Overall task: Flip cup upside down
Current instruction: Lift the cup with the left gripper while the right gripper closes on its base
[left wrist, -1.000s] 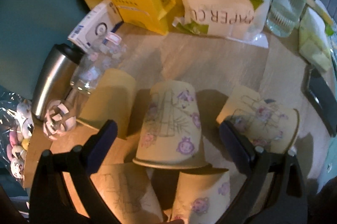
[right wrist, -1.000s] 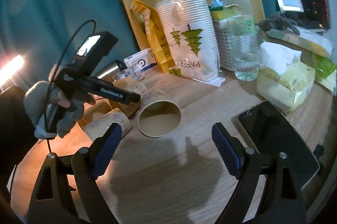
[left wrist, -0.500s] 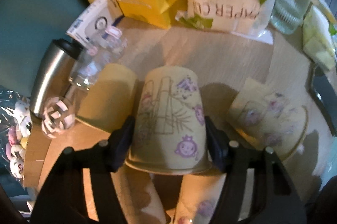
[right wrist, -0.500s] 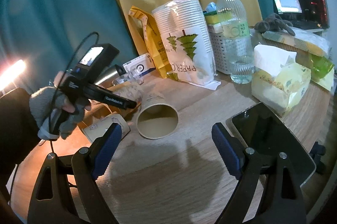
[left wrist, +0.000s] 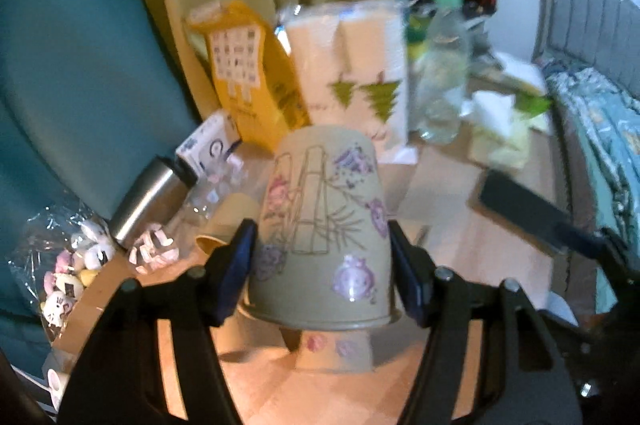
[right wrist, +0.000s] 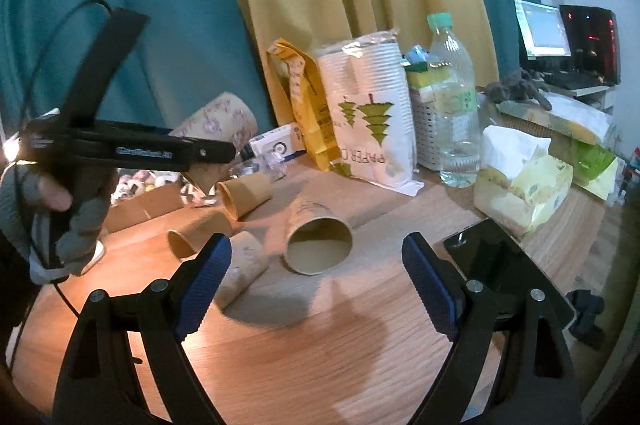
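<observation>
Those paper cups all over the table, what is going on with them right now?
A person holds a gripper in each hand. The left gripper is shut on a printed paper cup, held off the table with its rim facing down. The right gripper is open and empty, hovering above the wooden table in front of a cup lying on its side. Several more cups lie on their sides nearby.
</observation>
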Motion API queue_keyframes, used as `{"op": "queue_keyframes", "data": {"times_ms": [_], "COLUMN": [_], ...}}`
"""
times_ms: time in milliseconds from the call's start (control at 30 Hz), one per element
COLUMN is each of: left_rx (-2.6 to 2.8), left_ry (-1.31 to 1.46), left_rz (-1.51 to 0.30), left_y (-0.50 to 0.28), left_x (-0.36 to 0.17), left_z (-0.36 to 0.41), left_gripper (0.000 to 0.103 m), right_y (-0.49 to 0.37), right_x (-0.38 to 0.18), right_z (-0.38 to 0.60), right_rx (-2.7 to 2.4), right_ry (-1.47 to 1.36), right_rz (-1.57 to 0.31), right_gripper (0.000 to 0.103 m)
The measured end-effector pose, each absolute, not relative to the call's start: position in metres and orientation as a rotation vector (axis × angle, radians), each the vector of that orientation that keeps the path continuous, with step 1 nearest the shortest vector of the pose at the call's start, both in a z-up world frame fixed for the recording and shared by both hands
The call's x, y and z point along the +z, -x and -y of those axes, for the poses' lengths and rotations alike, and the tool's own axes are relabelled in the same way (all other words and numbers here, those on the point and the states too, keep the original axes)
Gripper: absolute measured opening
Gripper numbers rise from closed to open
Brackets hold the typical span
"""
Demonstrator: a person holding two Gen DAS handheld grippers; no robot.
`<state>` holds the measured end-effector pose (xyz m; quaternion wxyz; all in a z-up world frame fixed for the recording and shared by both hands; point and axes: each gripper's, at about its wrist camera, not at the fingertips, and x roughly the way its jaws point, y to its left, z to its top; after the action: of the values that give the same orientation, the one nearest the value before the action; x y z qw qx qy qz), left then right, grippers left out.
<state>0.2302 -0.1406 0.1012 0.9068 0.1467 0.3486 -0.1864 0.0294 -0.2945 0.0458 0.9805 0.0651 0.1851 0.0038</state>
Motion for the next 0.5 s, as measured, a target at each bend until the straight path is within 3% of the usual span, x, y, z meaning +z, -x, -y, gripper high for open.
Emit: {"op": "queue_keyframes", "data": {"times_ms": [167, 500], "left_rx": [-0.423, -0.383], "left_ry": [-0.293, -0.113], "left_rz": [-0.571, -0.451], "left_y": [-0.152, -0.018], "left_x": [0.112, 0.069], "left_z": [0.125, 0.074], "left_gripper": [0.065, 0.065], "right_y": [-0.007, 0.037], "right_x": [0.055, 0.075], "right_z": [0.282, 0.237], "right_rx": [0.032, 0.157], "right_ry": [-0.158, -0.152], "right_rz": [-0.348, -0.316], "right_gripper": [0.090, 0.090]}}
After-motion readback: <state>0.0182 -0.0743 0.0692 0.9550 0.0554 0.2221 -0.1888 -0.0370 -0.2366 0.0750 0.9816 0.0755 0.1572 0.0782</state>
